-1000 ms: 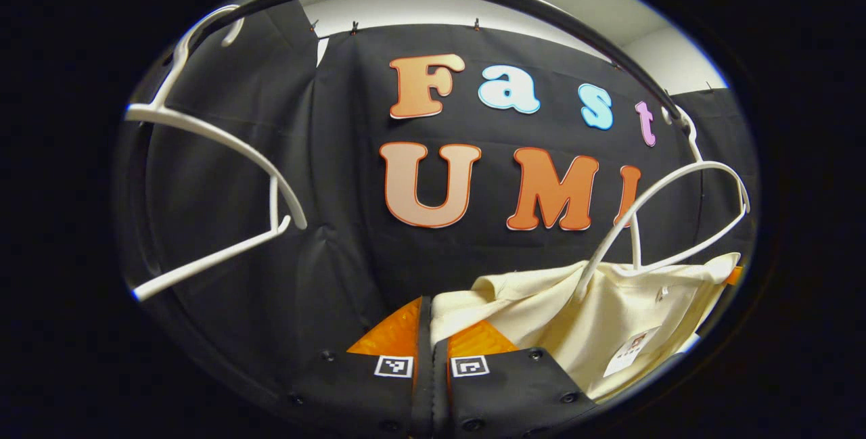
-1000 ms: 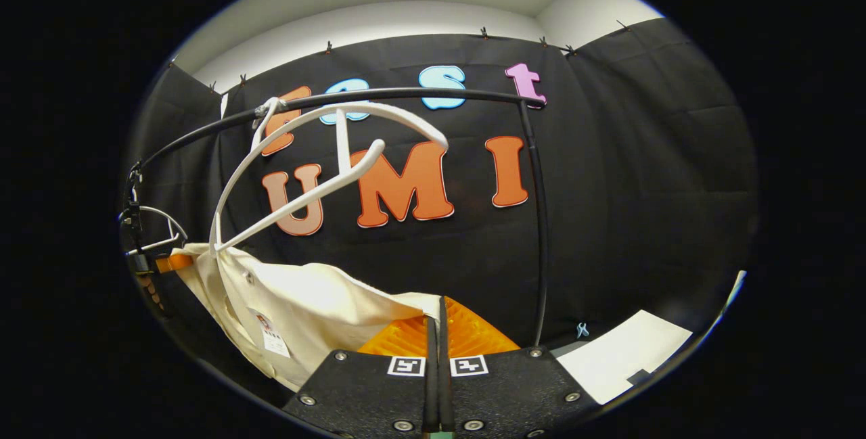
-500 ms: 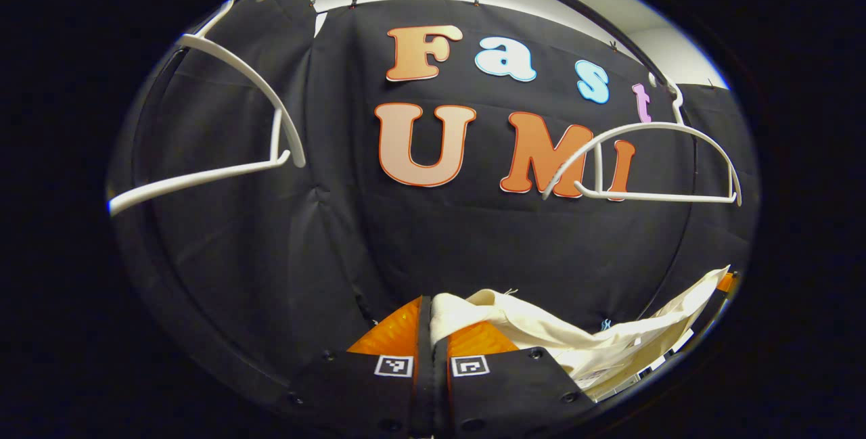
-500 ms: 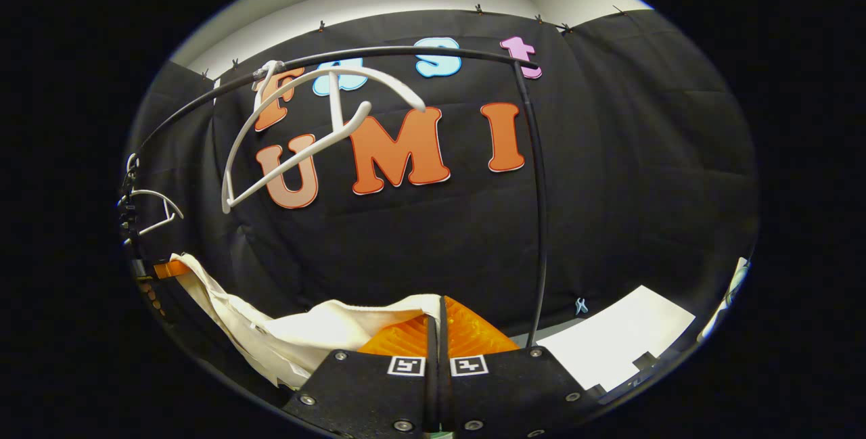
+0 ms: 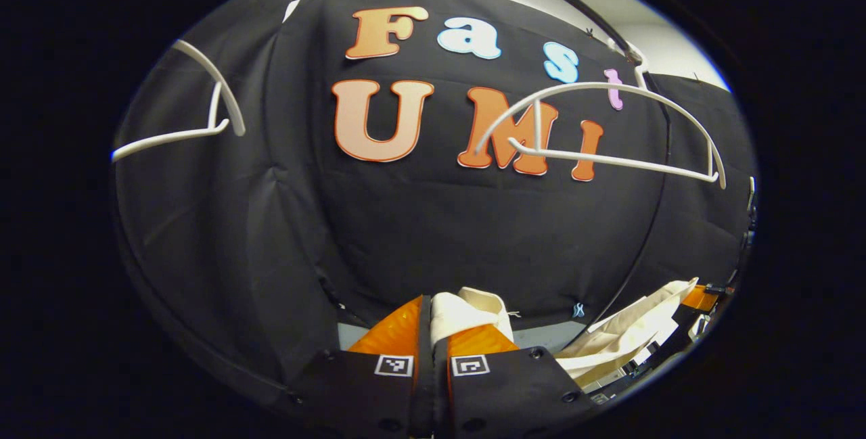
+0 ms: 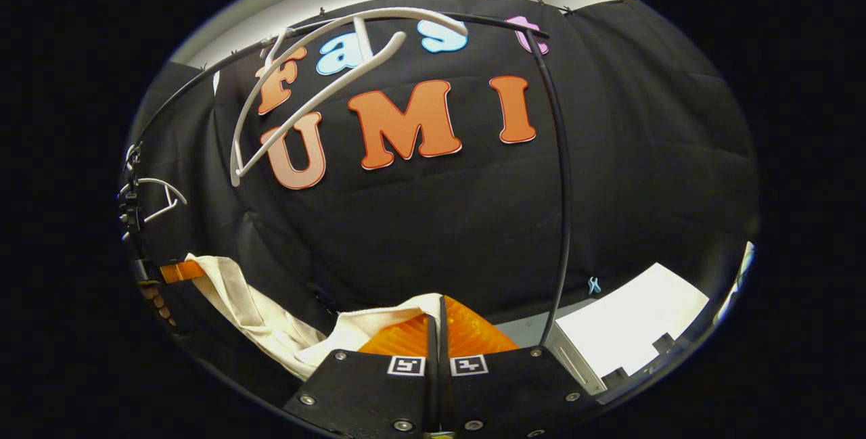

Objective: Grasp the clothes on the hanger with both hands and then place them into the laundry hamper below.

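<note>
A black curved rail (image 6: 433, 15) carries the hangers, with a black upright post (image 6: 563, 175) at its end. One bare white hanger (image 6: 318, 80) hangs tilted from the rail. In the left gripper view the rail (image 5: 575, 9) holds this hanger (image 5: 602, 128), and a second white hanger (image 5: 183, 111) shows at the left.

Lighting: even, moderately bright, overhead. Black cloth wall (image 5: 440, 222) absorbs light; no glare. Focus: sharp centrally. Distortion: strong fisheye bowing, rail (image 6: 558, 175) curved; slight softening toward edges.
</note>
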Demonstrator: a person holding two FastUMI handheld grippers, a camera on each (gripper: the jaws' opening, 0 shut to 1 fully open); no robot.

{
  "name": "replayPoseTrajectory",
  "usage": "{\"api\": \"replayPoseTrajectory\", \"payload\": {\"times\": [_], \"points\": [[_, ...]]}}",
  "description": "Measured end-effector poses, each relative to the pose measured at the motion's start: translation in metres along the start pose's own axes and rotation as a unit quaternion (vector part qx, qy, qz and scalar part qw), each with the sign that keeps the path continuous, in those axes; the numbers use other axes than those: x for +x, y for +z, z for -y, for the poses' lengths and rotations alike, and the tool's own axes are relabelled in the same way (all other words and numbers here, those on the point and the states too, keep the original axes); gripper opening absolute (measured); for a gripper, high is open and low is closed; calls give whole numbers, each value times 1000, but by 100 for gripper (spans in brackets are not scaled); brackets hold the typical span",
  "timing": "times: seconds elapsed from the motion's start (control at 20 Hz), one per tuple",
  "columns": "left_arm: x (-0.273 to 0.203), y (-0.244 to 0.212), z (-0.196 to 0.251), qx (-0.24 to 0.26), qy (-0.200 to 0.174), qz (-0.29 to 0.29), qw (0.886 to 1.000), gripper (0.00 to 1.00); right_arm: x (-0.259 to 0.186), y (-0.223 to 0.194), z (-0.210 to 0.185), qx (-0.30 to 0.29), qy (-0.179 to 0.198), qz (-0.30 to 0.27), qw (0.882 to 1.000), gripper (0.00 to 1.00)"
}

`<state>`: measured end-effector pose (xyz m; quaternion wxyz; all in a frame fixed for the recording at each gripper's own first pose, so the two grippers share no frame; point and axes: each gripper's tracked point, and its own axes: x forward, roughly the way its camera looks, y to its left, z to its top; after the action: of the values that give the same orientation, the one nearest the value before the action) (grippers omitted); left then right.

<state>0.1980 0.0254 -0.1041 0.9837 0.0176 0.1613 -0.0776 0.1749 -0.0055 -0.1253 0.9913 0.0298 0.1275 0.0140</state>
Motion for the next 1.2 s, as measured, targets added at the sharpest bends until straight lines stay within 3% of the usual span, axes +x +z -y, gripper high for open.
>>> {"api": "replayPoseTrajectory", "payload": {"times": [0.65, 1.2], "points": [[1, -7, 120, 10, -113, -15, 993, 7, -4, -5, -64, -21, 40, -9, 999, 0], [15, -104, 135, -5, -131, -144, 981, 7, 16, -79, -58, -22, 24, -95, 995, 0]]}}
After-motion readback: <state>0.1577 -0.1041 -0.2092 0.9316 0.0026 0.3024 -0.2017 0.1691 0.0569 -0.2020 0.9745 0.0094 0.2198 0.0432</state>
